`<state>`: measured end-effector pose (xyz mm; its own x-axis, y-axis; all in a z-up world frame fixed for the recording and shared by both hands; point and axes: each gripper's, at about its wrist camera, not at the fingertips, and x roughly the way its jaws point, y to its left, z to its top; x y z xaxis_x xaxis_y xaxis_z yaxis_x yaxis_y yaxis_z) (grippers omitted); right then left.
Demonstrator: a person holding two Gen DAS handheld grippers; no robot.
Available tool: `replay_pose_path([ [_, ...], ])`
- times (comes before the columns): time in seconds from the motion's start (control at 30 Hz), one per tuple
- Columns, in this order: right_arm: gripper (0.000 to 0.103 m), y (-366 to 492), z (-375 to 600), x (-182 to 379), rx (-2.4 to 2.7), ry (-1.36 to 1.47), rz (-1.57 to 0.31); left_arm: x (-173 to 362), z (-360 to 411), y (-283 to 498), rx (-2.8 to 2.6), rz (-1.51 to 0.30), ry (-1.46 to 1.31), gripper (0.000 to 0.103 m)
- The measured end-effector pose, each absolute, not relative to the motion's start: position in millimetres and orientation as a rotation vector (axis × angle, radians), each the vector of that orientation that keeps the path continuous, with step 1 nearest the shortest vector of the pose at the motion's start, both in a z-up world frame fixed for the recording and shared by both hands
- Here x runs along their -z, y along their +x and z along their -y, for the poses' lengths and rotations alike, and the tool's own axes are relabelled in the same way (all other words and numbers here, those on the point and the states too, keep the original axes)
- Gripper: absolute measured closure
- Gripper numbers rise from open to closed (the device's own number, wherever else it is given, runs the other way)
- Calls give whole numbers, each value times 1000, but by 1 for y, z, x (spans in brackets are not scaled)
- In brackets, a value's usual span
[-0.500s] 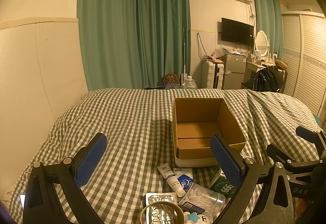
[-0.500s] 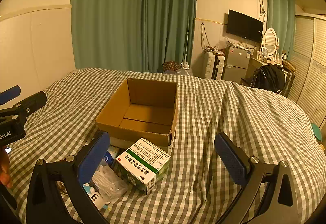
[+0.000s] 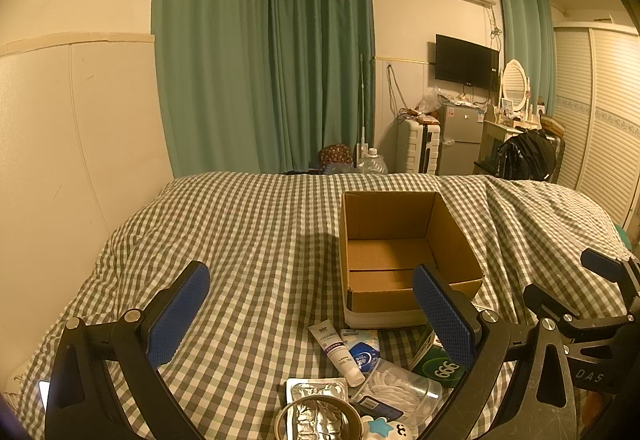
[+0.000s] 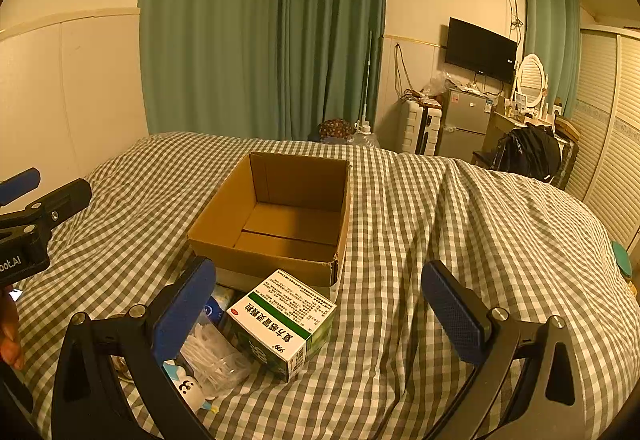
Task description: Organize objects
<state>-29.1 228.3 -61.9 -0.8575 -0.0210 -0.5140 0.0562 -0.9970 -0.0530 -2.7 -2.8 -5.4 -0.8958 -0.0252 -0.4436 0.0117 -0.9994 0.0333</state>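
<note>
Centrally, the cardboard box is shown empty on the bed; below it lies a medicine carton marked "999". Left tongs and right tongs are spread, empty.

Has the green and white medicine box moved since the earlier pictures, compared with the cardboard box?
No. In the right wrist view the medicine box lies just in front of the cardboard box near corner, as it did before.
</note>
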Motion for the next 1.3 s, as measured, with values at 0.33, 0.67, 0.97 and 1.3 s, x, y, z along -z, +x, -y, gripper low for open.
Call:
replay_pose_path([
  [0.33, 0, -31, -229, 64, 2992, 840, -95, 6, 4, -3, 3037, 48, 718, 0],
  [0.67, 0, -32, -229, 67, 2991, 847, -97, 6, 4, -4, 3039, 50, 719, 0],
  [0.97, 0, -31, -229, 70, 2988, 850, -100, 6, 4, -4, 3041, 49, 721, 0],
  [1.3, 0, -30, -231, 63, 2991, 841, -91, 5, 2, -3, 3034, 53, 726, 0],
])
